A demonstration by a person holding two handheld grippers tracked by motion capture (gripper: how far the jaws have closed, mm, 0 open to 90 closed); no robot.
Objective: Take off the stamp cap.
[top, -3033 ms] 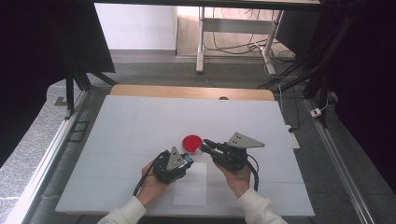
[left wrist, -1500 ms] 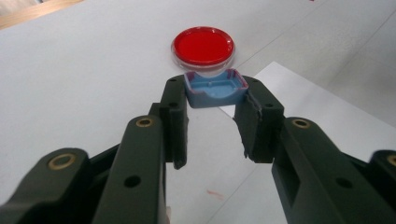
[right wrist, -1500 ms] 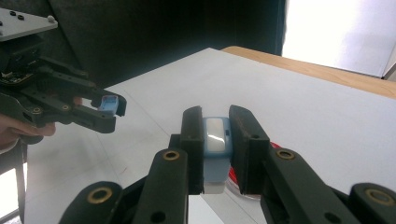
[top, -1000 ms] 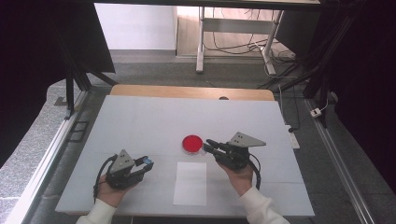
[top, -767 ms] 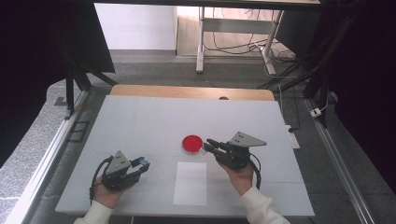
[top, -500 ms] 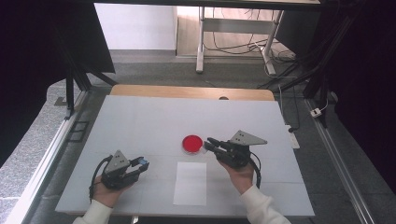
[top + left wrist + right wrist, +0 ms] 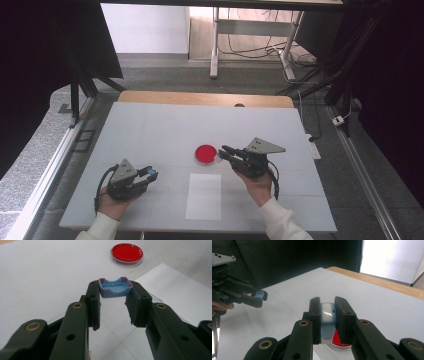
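White tabletop (image 7: 150, 130) carries a white paper sheet (image 7: 204, 196) at its near edge. Beside the sheet, the left gripper (image 7: 150, 174) lies low, its 2 jaws clenched on a small blue plastic cap (image 7: 114, 287). Past the sheet, the right gripper (image 7: 226, 152) points left, clamped on a pale blue piece (image 7: 327, 315) just beside the round clear dish of red medium (image 7: 205, 154). Beyond, a wooden edge (image 7: 200, 98) and grey floor (image 7: 165, 75).

Right hand-held gripper (image 7: 327, 312) hides most of red dish (image 7: 338, 341); blue piece (image 7: 327, 320) partly covered btw jaws.
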